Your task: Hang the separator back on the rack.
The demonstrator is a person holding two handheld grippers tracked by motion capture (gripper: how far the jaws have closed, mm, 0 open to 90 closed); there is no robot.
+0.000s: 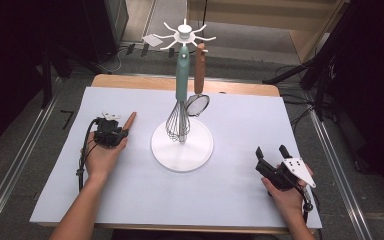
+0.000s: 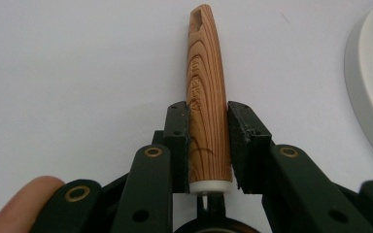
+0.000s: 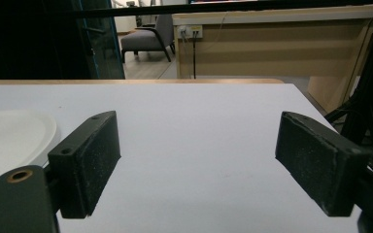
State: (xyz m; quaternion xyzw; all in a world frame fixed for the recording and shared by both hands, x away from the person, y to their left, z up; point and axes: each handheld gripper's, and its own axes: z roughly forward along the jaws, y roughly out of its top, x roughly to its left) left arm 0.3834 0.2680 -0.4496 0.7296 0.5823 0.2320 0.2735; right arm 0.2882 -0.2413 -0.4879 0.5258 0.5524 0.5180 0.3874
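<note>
Left gripper view has the left gripper (image 2: 208,145) clamped on the tapered wooden utensil handle (image 2: 207,92) lying on the white table cover (image 1: 130,200) left of the white hook stand (image 1: 182,145), right gripper (image 3: 199,165) wide and empty; best lifted level, hang-hole end leading.

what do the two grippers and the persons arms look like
Both grippers are black linkage frames with brass-coloured pivot pins and flat black rectangular pads. The left gripper trails a black cable along the wrist; the right gripper carries a grey three-cornered plate with small dark holes. The forearms are bare, with no sleeves or gloves.
</note>
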